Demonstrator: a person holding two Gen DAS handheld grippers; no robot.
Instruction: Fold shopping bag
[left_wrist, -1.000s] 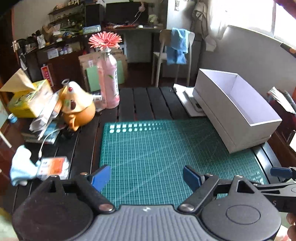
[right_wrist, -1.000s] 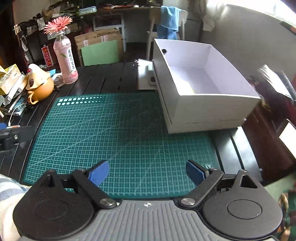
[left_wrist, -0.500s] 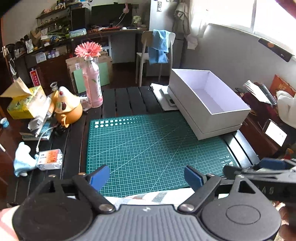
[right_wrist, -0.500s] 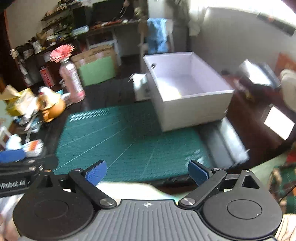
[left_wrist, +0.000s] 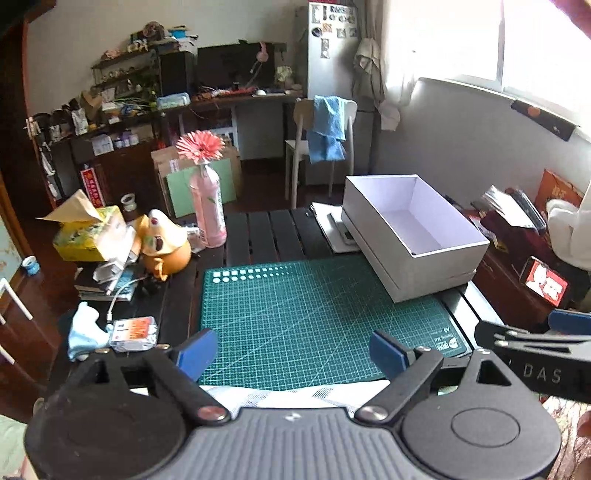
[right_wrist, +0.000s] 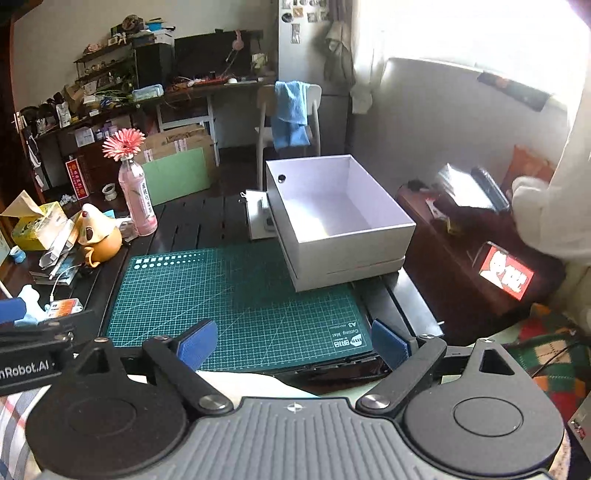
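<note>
My left gripper (left_wrist: 291, 350) stands open over the near edge of the green cutting mat (left_wrist: 317, 317), with nothing between its blue fingertips (left_wrist: 195, 349). My right gripper (right_wrist: 293, 345) is open too and holds nothing, above the mat's near right corner (right_wrist: 347, 339). Each gripper shows at the side of the other's view: the right gripper (left_wrist: 535, 343) and the left gripper (right_wrist: 33, 339). I see no shopping bag on the mat. A strip of pale checked fabric (left_wrist: 295, 395) lies below the table's front edge; I cannot tell whether it is a bag or clothing.
An open white box (left_wrist: 413, 229) sits on the mat's far right corner. At the left stand a pink bottle with a flower (left_wrist: 208, 206), an orange teapot figure (left_wrist: 164, 247), a tissue box (left_wrist: 88, 236) and small clutter. A low cabinet (right_wrist: 480, 258) stands right of the table.
Both grippers have risen and drawn back from the mat, so the whole mat and the table's front edge now show. The checked fabric has come into view at the bottom.
</note>
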